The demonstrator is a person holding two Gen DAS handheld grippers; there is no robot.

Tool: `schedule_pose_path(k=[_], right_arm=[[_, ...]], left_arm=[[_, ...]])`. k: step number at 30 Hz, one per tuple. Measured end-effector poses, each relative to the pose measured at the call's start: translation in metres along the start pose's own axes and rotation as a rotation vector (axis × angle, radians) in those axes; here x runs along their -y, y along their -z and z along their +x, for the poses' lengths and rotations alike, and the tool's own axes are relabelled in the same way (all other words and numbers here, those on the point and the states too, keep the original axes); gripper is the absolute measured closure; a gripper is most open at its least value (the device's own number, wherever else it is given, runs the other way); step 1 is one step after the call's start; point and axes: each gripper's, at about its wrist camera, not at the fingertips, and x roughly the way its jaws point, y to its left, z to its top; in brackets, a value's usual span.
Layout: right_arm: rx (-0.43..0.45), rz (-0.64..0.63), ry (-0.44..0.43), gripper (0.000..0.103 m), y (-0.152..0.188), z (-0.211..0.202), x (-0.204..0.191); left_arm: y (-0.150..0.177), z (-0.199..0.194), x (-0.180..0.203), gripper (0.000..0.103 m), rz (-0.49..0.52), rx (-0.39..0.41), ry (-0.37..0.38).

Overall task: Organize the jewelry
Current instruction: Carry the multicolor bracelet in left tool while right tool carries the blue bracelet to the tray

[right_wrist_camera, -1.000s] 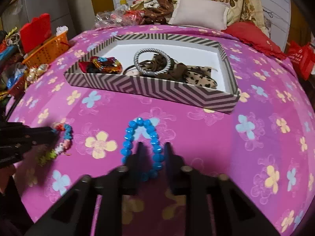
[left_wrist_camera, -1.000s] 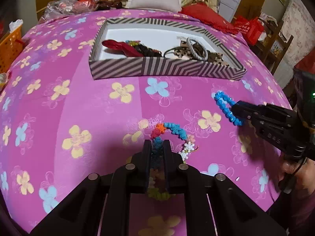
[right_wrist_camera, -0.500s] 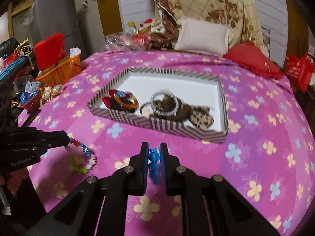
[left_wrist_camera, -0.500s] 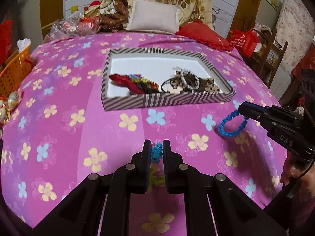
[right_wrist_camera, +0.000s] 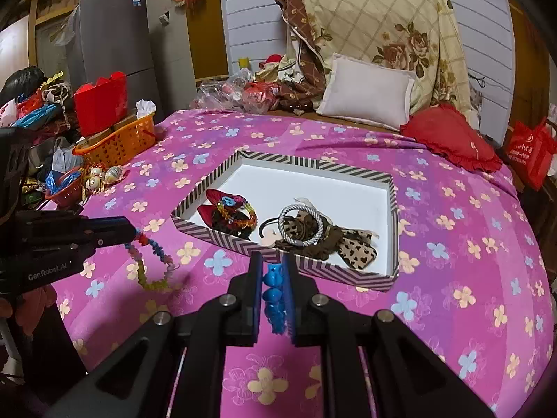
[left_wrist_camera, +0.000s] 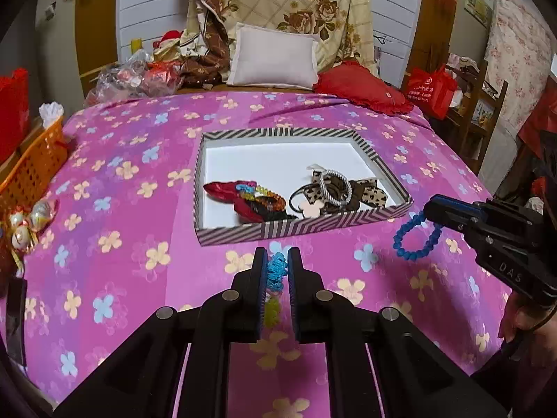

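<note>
My left gripper is shut on a multicolored flower bracelet, held above the bed; it hangs as a loop in the right wrist view. My right gripper is shut on a blue bead bracelet, which dangles from its tips in the left wrist view. A striped box with a white floor lies just beyond both grippers. It holds a red piece, a beaded bracelet, a silver-grey ring and leopard-print bows.
The bed has a pink flowered cover. An orange basket and small trinkets sit at its left edge. A white pillow and red cushion lie at the head. A red bag stands right.
Both grippers have lifted their bracelets off the bed cover and risen. The box now sits lower and farther in both views.
</note>
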Motion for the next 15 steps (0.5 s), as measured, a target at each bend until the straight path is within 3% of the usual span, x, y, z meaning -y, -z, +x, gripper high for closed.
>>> schedule_pose_path(k=[15], right_arm=[[0.001, -0.015, -0.004, 0.092, -0.004, 0.001, -0.004]], left_arm=[[-0.014, 0.003, 0.01, 0.099, 0.033, 0.016, -0.021]])
